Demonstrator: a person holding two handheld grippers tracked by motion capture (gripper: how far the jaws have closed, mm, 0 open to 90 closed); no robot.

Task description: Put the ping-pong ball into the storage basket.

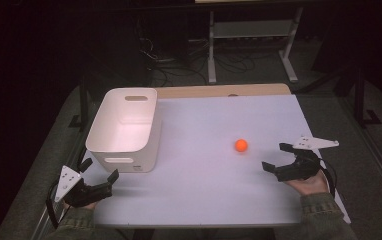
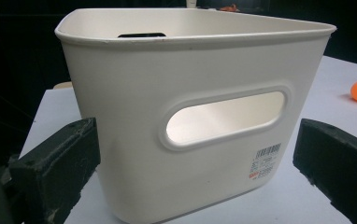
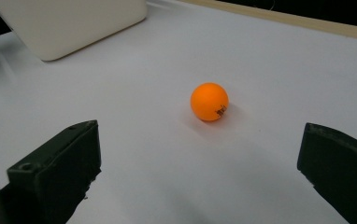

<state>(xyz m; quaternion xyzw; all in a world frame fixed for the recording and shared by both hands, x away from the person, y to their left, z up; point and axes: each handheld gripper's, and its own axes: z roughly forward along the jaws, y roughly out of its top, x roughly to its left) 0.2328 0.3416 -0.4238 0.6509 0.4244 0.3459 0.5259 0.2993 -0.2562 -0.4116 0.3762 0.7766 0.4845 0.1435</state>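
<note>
Small round orange plastic ball [image 3: 209,101] resting alone on the pale desk [image 1: 204,180], right of centre, well apart from the white plastic bin with oval handle cut-outs [image 1: 123,131] at the desk's left side. Right claw [image 1: 277,157] near the ball, aimed at it, jaws spread wide with nothing between them. Ball lying ahead of those jaws in the right gripper view, not yet inside the gap. Left claw [image 1: 100,175] just beside the bin's near end wall, jaws likewise spread wide and empty, bin wall looming close in the left gripper view without being pinched.

Likely trouble from here, as a judgement:
- Ball rolling away on a glancing touch. Light, smooth and round on a slick flat surface; a nudge from one jaw tip before the other arrives enough to send it off, perhaps over the near or right edge of the desk.
- Ball squirting out on closing, if pinched above or below its widest part rather than across it.
- Ball bouncing back out of the bin if dropped from high up, given hard walls and a hard floor.
- Bin sliding or tipping if bumped by the left claw, being light and empty.

Count:
- Orange balls: one.
- White bins: one, empty as far as visible from above.
- Claws: two, both spread.
- Desks: one.
</note>
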